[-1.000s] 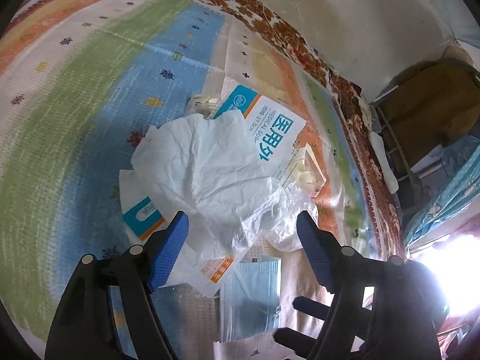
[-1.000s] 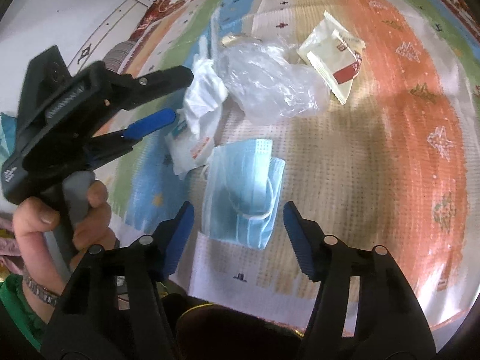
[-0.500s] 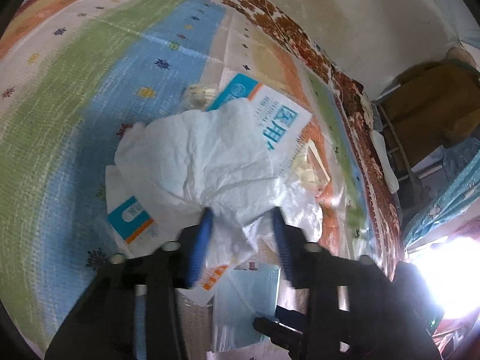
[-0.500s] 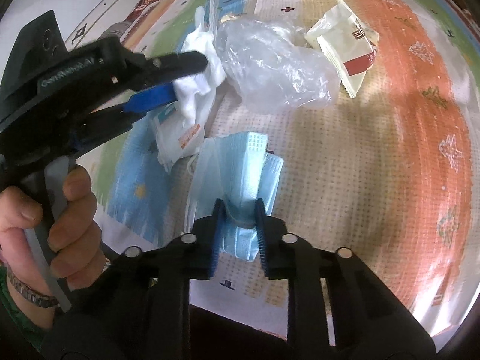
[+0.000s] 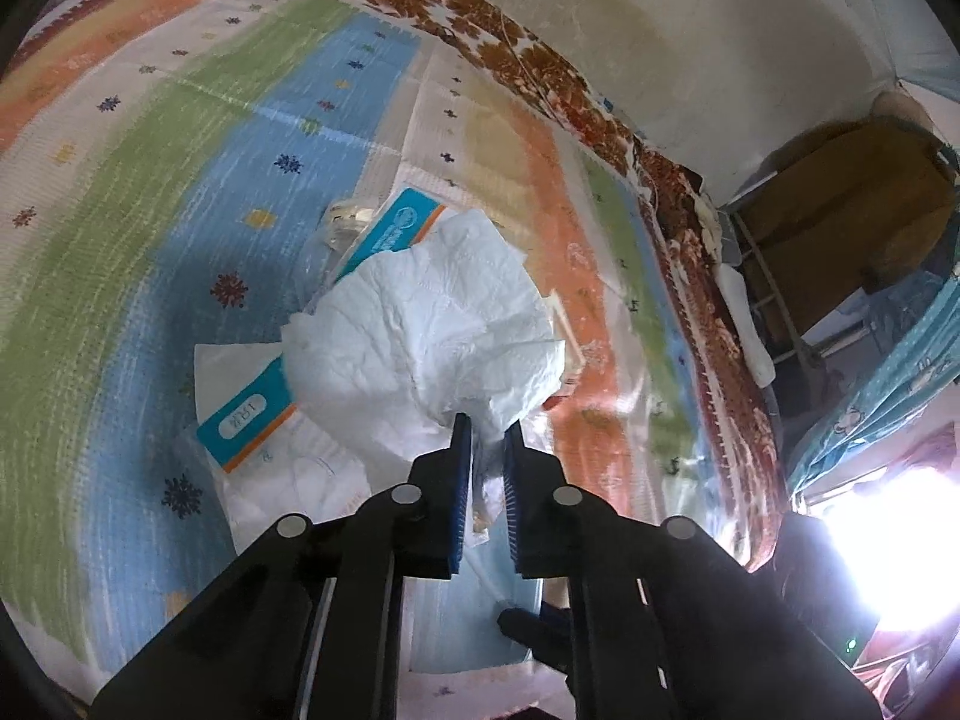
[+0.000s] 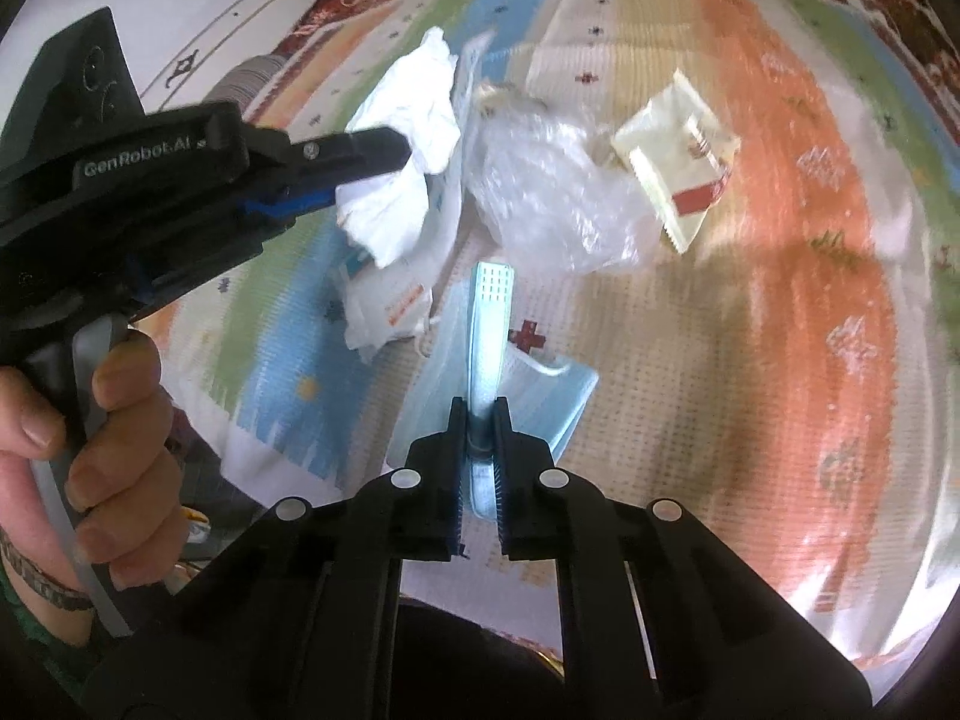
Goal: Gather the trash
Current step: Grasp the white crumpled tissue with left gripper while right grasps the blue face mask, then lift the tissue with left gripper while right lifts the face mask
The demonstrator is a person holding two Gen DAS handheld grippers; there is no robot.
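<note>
Left gripper (image 5: 487, 429), jaws just closing, pinches the crumpled white tissue (image 5: 432, 312), hiding packets beneath. Right gripper (image 6: 480, 414), likewise closing, clamps the folded blue face mask (image 6: 489, 324) over the striped mat (image 6: 750, 360).

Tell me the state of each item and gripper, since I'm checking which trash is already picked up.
left gripper: shut on the white tissue, jaws have just been closing.
white tissue: crumpled, pinched at its edge.
right gripper: shut on the blue face mask, jaws have just been closing.
blue face mask: folded, pinched.
clear plastic bag: crumpled, lying loose.
cream sachet: lying loose on the blanket.
</note>
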